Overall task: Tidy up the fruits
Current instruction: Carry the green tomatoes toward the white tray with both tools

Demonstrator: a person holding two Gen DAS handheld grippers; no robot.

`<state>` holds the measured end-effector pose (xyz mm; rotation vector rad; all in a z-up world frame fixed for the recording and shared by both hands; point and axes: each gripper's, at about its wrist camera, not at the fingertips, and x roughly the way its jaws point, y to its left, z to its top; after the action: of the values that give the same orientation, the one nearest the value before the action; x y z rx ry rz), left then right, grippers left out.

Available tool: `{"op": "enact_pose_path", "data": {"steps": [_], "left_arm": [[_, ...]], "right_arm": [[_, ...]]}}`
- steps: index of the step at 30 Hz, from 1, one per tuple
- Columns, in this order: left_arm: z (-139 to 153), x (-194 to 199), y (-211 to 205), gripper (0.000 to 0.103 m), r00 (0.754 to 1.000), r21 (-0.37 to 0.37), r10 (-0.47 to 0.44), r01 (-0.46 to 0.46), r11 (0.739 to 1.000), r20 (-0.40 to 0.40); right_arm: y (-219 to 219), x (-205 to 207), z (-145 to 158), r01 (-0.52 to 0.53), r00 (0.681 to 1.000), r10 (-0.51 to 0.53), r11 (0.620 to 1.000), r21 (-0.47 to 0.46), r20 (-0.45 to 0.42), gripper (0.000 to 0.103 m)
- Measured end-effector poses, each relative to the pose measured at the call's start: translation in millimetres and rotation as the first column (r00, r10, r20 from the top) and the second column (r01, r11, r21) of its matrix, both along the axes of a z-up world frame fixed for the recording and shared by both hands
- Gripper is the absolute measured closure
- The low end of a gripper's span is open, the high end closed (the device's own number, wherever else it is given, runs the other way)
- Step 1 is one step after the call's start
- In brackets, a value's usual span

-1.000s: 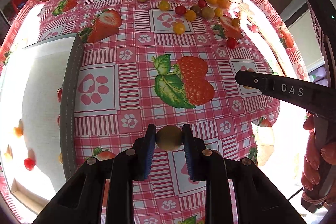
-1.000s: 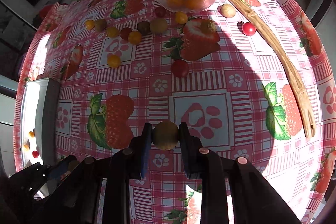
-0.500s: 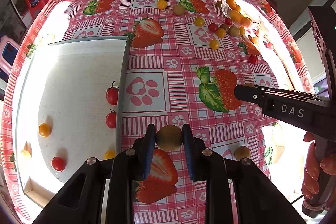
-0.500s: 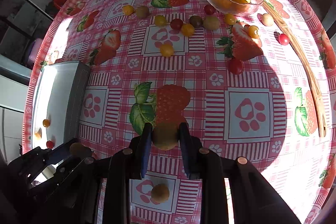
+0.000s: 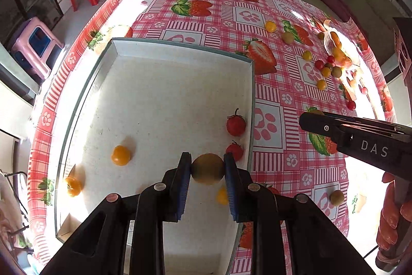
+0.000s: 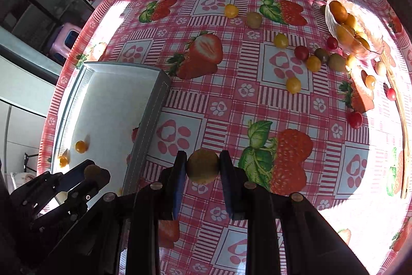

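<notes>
My left gripper (image 5: 207, 169) is shut on a green-brown tomato (image 5: 207, 168) and holds it above the near right part of the white tray (image 5: 164, 48). The tray holds two red tomatoes (image 5: 235, 125) and several orange ones (image 5: 121, 155). My right gripper (image 6: 202, 169) is shut on another green-brown tomato (image 6: 202, 169) above the tablecloth, right of the tray (image 6: 154, 105). The left gripper with its tomato also shows in the right wrist view (image 6: 94, 173). Several loose tomatoes (image 6: 301, 52) lie by a glass bowl (image 6: 370, 53) of orange fruit at the far right.
The right gripper's arm (image 5: 360, 138) crosses the right side of the left wrist view. One green tomato (image 5: 336, 197) lies on the cloth below it. A long wooden tool (image 6: 401, 105) lies near the table's right edge. A sofa and stools stand beyond the table.
Both grippers have moved left with their tomatoes. The left one has come from over the cloth to above the tray. The right one has come nearer the tray's right wall.
</notes>
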<state>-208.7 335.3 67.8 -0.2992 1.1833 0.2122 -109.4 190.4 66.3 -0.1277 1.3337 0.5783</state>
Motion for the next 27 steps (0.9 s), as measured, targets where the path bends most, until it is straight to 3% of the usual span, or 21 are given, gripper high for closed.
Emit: {"op": "enact_pose_path", "data": {"steps": [14, 27], "left_arm": [[-15, 18, 91, 0.076, 0.99, 0.075, 0.137, -0.138, 0.988, 0.01], [-41, 28, 101, 0.076, 0.992, 0.114, 0.121, -0.116, 0.987, -0.039]], "right_arm": [[97, 6, -11, -0.124, 0.992, 0.124, 0.992, 0.009, -0.011, 0.075], [130, 14, -33, -0.167, 0.986, 0.167, 0.984, -0.061, -0.006, 0.075]]}}
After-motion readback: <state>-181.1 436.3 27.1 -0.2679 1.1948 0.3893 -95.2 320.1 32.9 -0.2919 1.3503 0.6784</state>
